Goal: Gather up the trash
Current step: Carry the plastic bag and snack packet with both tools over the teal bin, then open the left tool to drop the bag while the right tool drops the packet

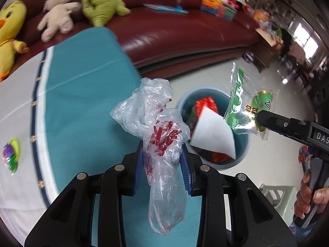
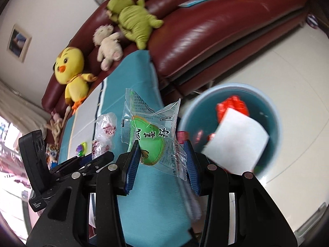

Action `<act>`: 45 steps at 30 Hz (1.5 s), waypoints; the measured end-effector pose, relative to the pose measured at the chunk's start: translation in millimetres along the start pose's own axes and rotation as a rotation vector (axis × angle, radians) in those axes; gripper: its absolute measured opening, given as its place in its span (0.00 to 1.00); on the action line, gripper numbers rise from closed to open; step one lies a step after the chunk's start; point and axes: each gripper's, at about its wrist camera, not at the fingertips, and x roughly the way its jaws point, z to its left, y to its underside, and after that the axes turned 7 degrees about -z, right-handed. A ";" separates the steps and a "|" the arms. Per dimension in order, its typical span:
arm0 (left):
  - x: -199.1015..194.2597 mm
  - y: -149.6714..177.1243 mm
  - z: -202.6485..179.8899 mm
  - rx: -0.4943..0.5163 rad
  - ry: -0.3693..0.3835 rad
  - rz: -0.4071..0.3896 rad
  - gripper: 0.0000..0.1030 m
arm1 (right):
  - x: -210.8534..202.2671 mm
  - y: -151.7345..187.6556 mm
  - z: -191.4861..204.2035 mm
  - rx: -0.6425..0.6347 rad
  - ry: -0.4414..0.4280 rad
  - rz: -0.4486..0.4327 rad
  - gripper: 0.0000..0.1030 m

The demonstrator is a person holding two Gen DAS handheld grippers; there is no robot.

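Nearest, the left gripper [image 1: 162, 156] jaws clench a crumpled clear plastic bag [image 1: 156, 127] and the right gripper [image 2: 162, 158] jaws pinch a green snack wrapper [image 2: 152, 135], both carried off the teal desk [image 1: 86, 94] toward the blue trash bin [image 1: 242, 150] at two o'clock, so next comes centring over its rim and releasing.

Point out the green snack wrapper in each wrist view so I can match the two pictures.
Left wrist view: the green snack wrapper is at right of centre, pinched at the tip of the right tongs, just right of the bin.
Right wrist view: the wrapper is at centre, between the right tongs' blue pads.
Shared landmark: the blue trash bin with a white sheet in it.
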 end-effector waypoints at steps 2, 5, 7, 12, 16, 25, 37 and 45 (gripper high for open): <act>11.8 -4.8 -12.4 0.017 0.015 0.014 0.33 | -5.2 -1.7 -15.3 0.019 0.015 -0.005 0.40; 28.8 -11.7 -32.9 0.041 0.042 0.034 0.33 | -13.3 -5.8 -42.2 0.052 0.046 -0.017 0.40; 39.5 -18.0 -44.6 0.054 0.054 0.044 0.33 | -17.9 -7.7 -56.3 0.070 0.059 -0.027 0.40; 64.2 -28.5 -69.4 0.086 0.079 0.072 0.33 | -23.8 -12.6 -86.6 0.117 0.081 -0.039 0.40; 82.3 -36.4 -81.2 0.096 0.098 0.092 0.33 | -20.3 -17.0 -100.4 0.139 0.092 -0.032 0.40; 111.2 -44.4 -92.5 0.097 0.103 0.099 0.72 | -18.1 -28.9 -120.1 0.159 0.127 -0.024 0.40; 98.5 -35.0 -65.1 0.053 0.069 0.104 0.89 | 5.3 -33.5 -115.8 0.152 0.127 0.021 0.40; 72.0 -24.2 -38.4 0.036 0.037 0.064 0.90 | 34.6 -30.7 -95.1 0.120 0.100 0.098 0.59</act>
